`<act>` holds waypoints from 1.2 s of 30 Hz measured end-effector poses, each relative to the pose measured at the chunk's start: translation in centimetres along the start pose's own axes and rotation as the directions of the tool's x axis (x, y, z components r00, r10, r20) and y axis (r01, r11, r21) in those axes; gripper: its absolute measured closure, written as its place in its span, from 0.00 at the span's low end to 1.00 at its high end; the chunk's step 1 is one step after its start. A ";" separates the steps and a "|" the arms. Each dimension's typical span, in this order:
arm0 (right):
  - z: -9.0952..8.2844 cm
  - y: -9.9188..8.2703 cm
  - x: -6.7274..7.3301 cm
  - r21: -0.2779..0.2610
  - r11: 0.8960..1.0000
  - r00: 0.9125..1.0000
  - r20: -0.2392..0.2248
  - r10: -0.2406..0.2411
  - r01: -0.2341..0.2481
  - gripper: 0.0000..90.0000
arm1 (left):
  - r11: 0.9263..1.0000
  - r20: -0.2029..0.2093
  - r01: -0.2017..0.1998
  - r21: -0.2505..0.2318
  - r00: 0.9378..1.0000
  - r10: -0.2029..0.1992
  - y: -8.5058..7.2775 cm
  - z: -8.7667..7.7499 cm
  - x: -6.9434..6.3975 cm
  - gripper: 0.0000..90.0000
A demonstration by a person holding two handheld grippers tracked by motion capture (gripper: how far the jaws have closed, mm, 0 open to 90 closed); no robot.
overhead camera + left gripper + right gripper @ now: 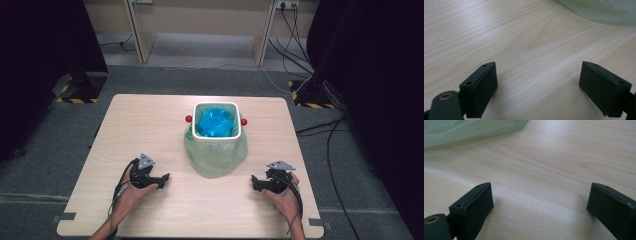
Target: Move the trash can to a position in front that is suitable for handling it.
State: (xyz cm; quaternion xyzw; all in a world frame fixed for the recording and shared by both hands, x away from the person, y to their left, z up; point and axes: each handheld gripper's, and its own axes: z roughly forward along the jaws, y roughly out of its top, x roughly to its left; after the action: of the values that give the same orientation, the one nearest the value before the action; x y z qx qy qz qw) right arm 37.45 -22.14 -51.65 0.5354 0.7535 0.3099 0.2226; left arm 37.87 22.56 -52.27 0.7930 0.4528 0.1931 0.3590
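Observation:
A small white bin (217,106) stands at the middle of the wooden table (150,115), with a crumpled blue bag (216,122) inside it. A pale green plastic bag (216,156) hangs around its outside and spreads onto the tabletop in front. Two red knobs (189,119) stick out at the bin's sides. My left gripper (165,178) rests on the table at the front left, pointing right toward the green bag (599,11), jaws open and empty (539,82). My right gripper (253,181) rests at the front right, pointing left, jaws open with bare wood between them (540,205); the green bag (469,130) lies ahead.
Black curtains stand on both sides of the table, with stand bases marked by yellow-black tape (75,100) on the grey carpet. Cables (330,135) run over the floor at the right. A wooden desk frame (200,30) stands behind the table.

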 end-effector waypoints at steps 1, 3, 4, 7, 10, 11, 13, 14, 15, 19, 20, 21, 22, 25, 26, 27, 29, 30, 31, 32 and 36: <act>0.0 0.0 0.0 0.000 1.000 1.000 0.000 0.000 0.000 0.07 | 1.000 0.001 0.000 -0.001 1.000 0.000 0.0 0.0 0.0 0.16; 0.0 0.0 0.0 0.000 1.000 1.000 0.000 0.000 0.000 0.07 | 1.000 0.001 0.001 -0.002 1.000 -0.001 0.0 0.0 0.0 0.16; 0.0 0.0 0.0 0.000 1.000 1.000 -0.001 0.001 -0.001 0.07 | 1.000 0.001 0.003 -0.002 1.000 -0.003 0.0 0.0 0.0 0.16; 0.0 0.1 0.0 0.002 1.000 1.000 -0.001 0.006 -0.006 0.07 | 1.000 0.001 0.006 -0.005 1.000 -0.006 0.0 0.0 0.0 0.16; 0.0 0.2 -0.1 0.000 1.000 1.000 -0.014 0.023 -0.023 0.09 | 1.000 -0.005 0.018 -0.008 1.000 -0.018 0.0 0.0 0.1 0.16; 0.0 0.3 -0.2 -0.006 1.000 0.999 -0.022 0.029 -0.029 0.11 | 1.000 -0.004 0.017 -0.010 1.000 -0.017 0.0 -0.1 0.1 0.17; 0.0 0.5 -0.3 -0.016 0.998 0.998 -0.042 0.052 -0.053 0.17 | 1.000 -0.001 0.019 -0.024 1.000 -0.019 0.0 -0.1 -0.1 0.18; 0.0 0.9 -0.4 -0.038 0.997 0.996 -0.052 0.070 -0.072 0.16 | 0.998 0.015 0.044 -0.036 0.999 -0.043 0.0 -0.3 -0.4 0.18; 0.0 0.9 -0.4 -0.038 0.997 0.996 -0.052 0.070 -0.072 0.16 | 0.998 0.015 0.044 -0.036 0.999 -0.043 0.0 -0.3 -0.4 0.17; -0.1 1.9 -0.6 -0.087 0.989 0.991 -0.062 0.116 -0.121 0.16 | 0.994 0.024 0.072 -0.085 0.997 -0.070 0.7 -0.6 -0.7 0.17; -0.1 2.2 -0.8 -0.096 0.987 0.990 -0.069 0.120 -0.126 0.16 | 0.992 0.024 0.079 -0.099 0.997 -0.077 1.0 -0.7 -0.7 0.17; 0.0 2.5 -0.9 -0.107 0.986 0.990 -0.073 0.124 -0.132 0.16 | 0.989 0.029 0.095 -0.116 0.995 -0.092 1.4 -0.8 -0.6 0.17; 0.0 2.9 -1.0 -0.115 0.984 0.988 -0.076 0.131 -0.140 0.16 | 0.986 0.036 0.106 -0.128 0.994 -0.103 1.7 -0.9 -0.6 0.17; 0.2 4.8 -1.7 -0.154 0.971 0.981 -0.088 0.172 -0.184 0.16 | 0.972 0.059 0.165 -0.167 0.986 -0.157 3.1 -0.9 -0.1 0.17; 0.3 5.4 -1.8 -0.159 0.968 0.978 -0.097 0.183 -0.196 0.17 | 0.966 0.069 0.187 -0.180 0.982 -0.177 3.7 -0.8 0.1 0.17; 0.3 5.4 -1.8 -0.159 0.968 0.978 -0.097 0.183 -0.196 0.17 | 0.961 0.073 0.203 -0.189 0.979 -0.193 4.3 -0.6 0.3 0.17; 0.5 7.1 -2.0 -0.178 0.964 0.978 -0.093 0.185 -0.199 0.17 | 0.953 0.092 0.225 -0.205 0.973 -0.210 6.2 -0.1 0.5 0.17; 0.6 7.6 -2.0 -0.184 0.962 0.977 -0.096 0.189 -0.204 0.17 | 0.953 0.092 0.225 -0.205 0.973 -0.210 6.2 -0.1 0.5 0.17; 0.6 7.6 -2.0 -0.184 0.962 0.977 -0.096 0.189 -0.204 0.17 | 0.949 0.098 0.235 -0.209 0.971 -0.219 6.9 0.0 0.6 0.17; 0.7 8.1 -2.0 -0.188 0.960 0.976 -0.099 0.194 -0.209 0.17 | 0.948 0.096 0.238 -0.213 0.970 -0.222 7.4 0.3 0.7 0.17; 2.1 10.0 -1.6 -0.172 0.956 0.968 -0.119 0.220 -0.239 0.18 | 0.934 0.105 0.287 -0.213 0.957 -0.270 9.1 1.9 1.1 0.18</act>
State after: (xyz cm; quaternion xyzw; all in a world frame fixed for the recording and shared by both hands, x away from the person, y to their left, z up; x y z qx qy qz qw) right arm 46.08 -20.80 -46.06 0.5804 0.6641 0.4284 0.1966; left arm 44.91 19.71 -46.83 0.6813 0.5222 0.1610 0.4870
